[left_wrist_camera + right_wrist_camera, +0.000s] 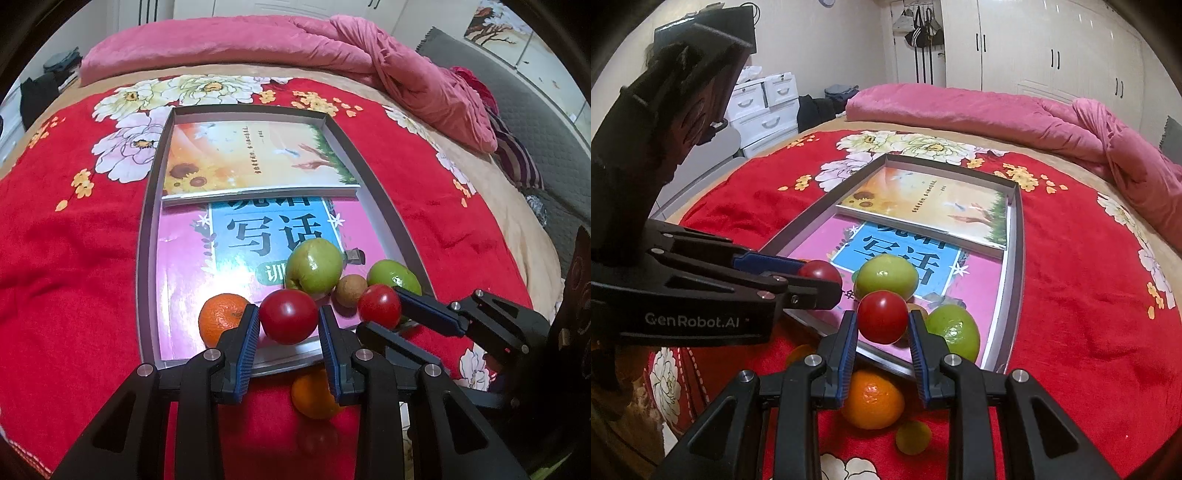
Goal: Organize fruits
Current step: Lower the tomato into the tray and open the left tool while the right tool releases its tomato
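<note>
My left gripper (pixel 288 325) is shut on a red tomato (pixel 288 315) and holds it over the near edge of the grey tray (pixel 147 229). My right gripper (pixel 882 325) is shut on a second red tomato (pixel 882 317), also over the tray's near end; it shows in the left wrist view (pixel 384 310) too. In the tray lie two green fruits (pixel 314 264) (pixel 393 277), a small brown fruit (pixel 351 290) and an orange (pixel 221 317). Another orange (pixel 873 400) and a small yellow-green fruit (pixel 913 437) lie on the red blanket below the grippers.
Two books (pixel 255 158) (pixel 273 236) line the tray floor. The tray sits on a red flowered blanket (pixel 66 258) on a bed, with a pink quilt (pixel 332 48) bunched at the far side. White drawers (pixel 764 107) stand beyond the bed.
</note>
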Available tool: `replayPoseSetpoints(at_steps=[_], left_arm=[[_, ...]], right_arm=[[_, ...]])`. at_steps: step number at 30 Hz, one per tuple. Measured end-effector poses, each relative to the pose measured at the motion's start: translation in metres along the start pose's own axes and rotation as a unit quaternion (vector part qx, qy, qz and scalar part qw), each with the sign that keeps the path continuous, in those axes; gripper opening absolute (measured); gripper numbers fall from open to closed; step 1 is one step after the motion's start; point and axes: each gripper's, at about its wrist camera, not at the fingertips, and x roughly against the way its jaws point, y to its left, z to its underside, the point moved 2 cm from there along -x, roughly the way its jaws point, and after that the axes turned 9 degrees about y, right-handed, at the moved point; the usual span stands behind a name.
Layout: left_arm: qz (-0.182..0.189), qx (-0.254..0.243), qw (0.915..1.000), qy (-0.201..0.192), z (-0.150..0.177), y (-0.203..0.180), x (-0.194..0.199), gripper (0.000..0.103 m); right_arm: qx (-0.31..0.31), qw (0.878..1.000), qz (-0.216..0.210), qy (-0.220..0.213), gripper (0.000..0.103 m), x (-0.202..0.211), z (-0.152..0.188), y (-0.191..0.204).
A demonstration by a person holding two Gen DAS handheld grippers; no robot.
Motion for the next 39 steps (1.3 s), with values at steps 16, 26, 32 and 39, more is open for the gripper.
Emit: replayPoseSetpoints(at_steps=[16, 26, 32, 39], left_arm=[[0.000, -0.002, 1.0000, 0.003, 0.0000, -0.0012, -0.0012, 0.033], [0.002, -0.001, 1.0000, 0.003, 0.0005, -0.0012, -0.0007, 0.033], [0.007, 0.002, 1.0000, 0.004, -0.0004, -0.0005, -0.0010, 0.033], [0.007, 0.002, 1.0000, 0.004, -0.0008, -0.0003, -0.0013, 0.034]], right_arm=[[-0.015, 1.000, 0.004, 0.010, 0.028, -0.0071, 0.0047, -0.0014], [-0.029, 1.000, -0.005, 0.011, 0.028, -0.0060, 0.0055, -0.0062], [-0.033, 0.999, -0.013, 0.007, 0.028, -0.0032, 0.0058, -0.0063], [-0.027, 1.000, -0.012, 0.000, 0.030, 0.0012, 0.0062, -0.0035]])
